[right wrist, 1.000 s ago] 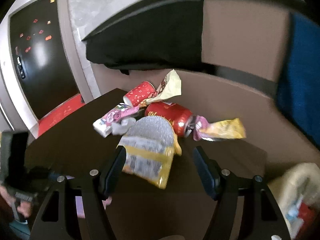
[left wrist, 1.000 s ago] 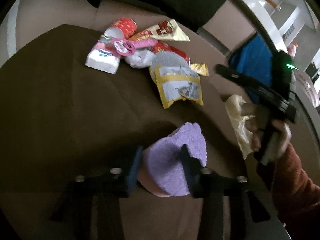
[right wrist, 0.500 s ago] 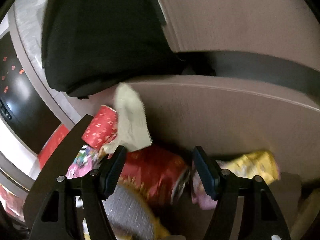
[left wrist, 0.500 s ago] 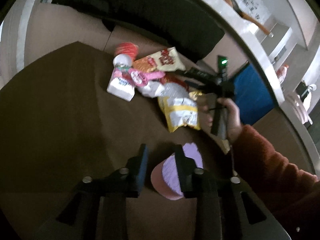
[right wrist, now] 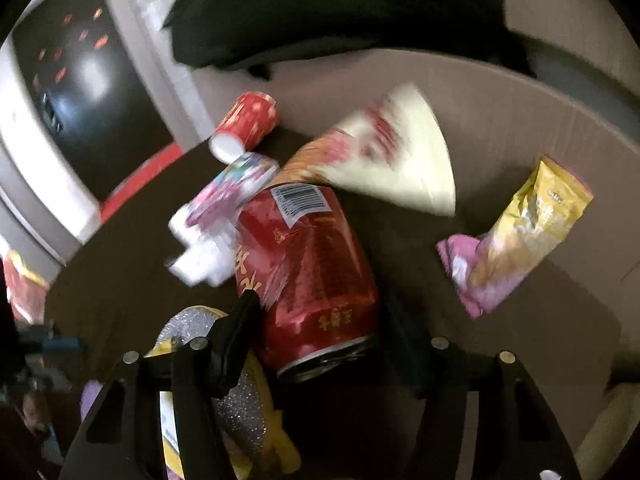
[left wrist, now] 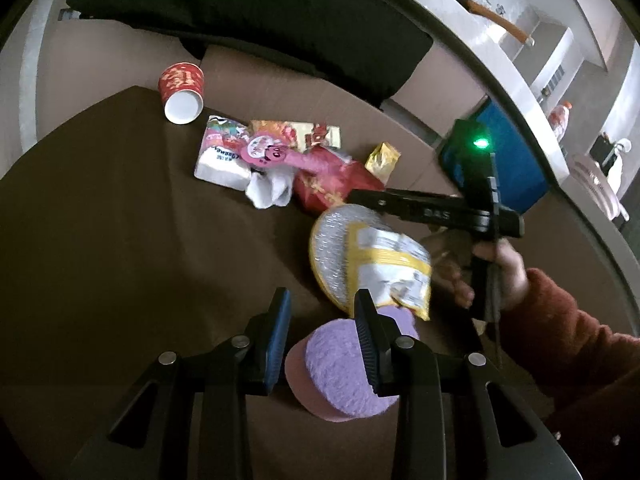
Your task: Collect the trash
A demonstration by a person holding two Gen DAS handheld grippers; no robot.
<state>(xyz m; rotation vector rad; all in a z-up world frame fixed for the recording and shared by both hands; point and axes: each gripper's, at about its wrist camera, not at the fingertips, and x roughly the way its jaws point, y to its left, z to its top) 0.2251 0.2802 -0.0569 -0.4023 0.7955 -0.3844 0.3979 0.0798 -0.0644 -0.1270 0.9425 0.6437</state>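
Note:
A red drink can (right wrist: 308,280) lies on its side in the trash pile on the brown table (left wrist: 100,220). My right gripper (right wrist: 320,316) straddles the can, its jaws closing, with a thin dark gap still showing at the right finger. From the left wrist view, the right gripper (left wrist: 360,200) reaches over the can (left wrist: 328,184), held by a hand in a red sleeve. My left gripper (left wrist: 322,320) hovers low with its jaws opening. A purple fuzzy pad (left wrist: 344,368) with a pink underside lies below it, partly between the fingers and partly behind the right one.
Around the can lie a red paper cup (left wrist: 182,92), a tissue pack (left wrist: 222,156), a yellow-and-silver bag (left wrist: 372,256), a cream snack bag (right wrist: 392,160) and a yellow-pink wrapper (right wrist: 520,232). A blue box (left wrist: 516,168) stands beyond the table's right edge.
The right gripper came in from the right, dropped onto the pile and now straddles the red can with narrower jaws. The purple pad has shifted rightward relative to my left fingers.

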